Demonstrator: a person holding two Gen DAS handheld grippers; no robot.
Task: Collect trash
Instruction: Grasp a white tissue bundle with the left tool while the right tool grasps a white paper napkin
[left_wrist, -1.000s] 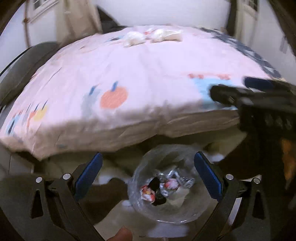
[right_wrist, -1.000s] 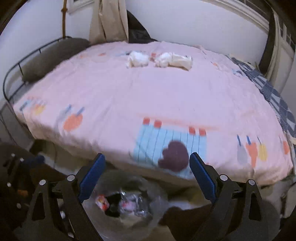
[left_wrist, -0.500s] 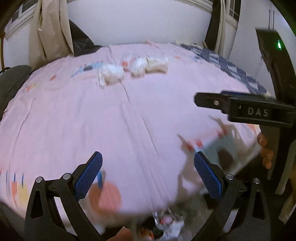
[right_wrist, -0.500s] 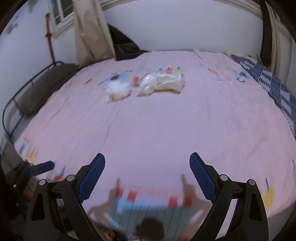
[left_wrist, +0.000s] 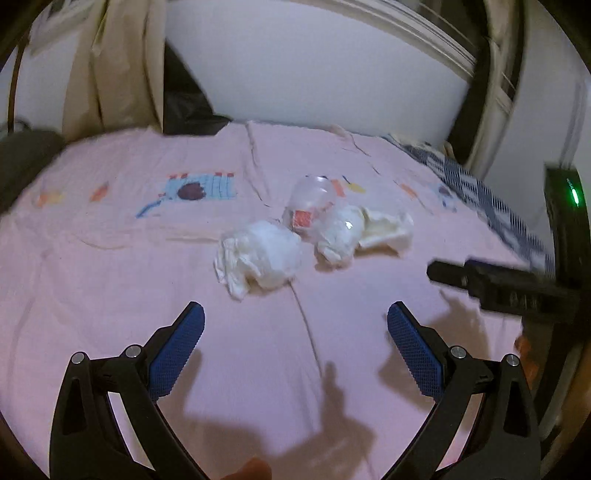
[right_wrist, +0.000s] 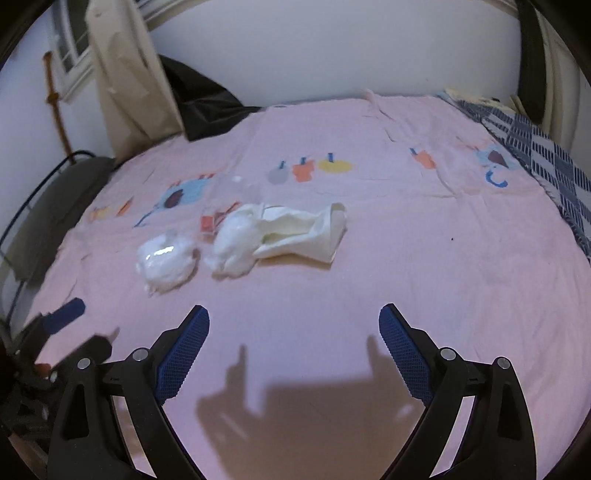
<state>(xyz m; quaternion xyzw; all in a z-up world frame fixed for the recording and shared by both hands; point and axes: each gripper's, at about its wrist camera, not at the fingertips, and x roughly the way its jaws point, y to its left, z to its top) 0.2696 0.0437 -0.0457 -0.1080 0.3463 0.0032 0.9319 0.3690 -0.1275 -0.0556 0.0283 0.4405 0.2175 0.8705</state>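
Left wrist view first: the left gripper (left_wrist: 294, 321) hangs over the pink bedspread (left_wrist: 110, 266), blue-padded fingers (left_wrist: 177, 347) spread wide with nothing between them. Ahead of it, mid-bed, lies the trash: a crumpled white wad (left_wrist: 260, 258), and just to its right a clear plastic cup (left_wrist: 314, 199) on its side with a red-orange label (left_wrist: 303, 219), touching a second white wad (left_wrist: 341, 236) and a flattened white wrapper (left_wrist: 388, 229). The label's printing is too blurred to read. This view alone catches the right gripper (left_wrist: 495, 280) from the side at the right edge, a dark blurred bar with a green light (left_wrist: 574, 195) glowing above it; any lettering on it is smeared past reading. Over to the right wrist view: the right gripper (right_wrist: 294, 321) also gapes wide and empty above the bedspread (right_wrist: 406, 258). The same trash sits ahead and left, the white wad (right_wrist: 166, 260) apart from the second wad (right_wrist: 236, 240), which touches the wrapper (right_wrist: 306, 229); the cup (right_wrist: 236, 192) is barely visible here. Only this view shows the left gripper's blue finger (right_wrist: 64, 312) at the lower left, the checked blue blanket (right_wrist: 546, 162) and the beige curtain (right_wrist: 129, 85).
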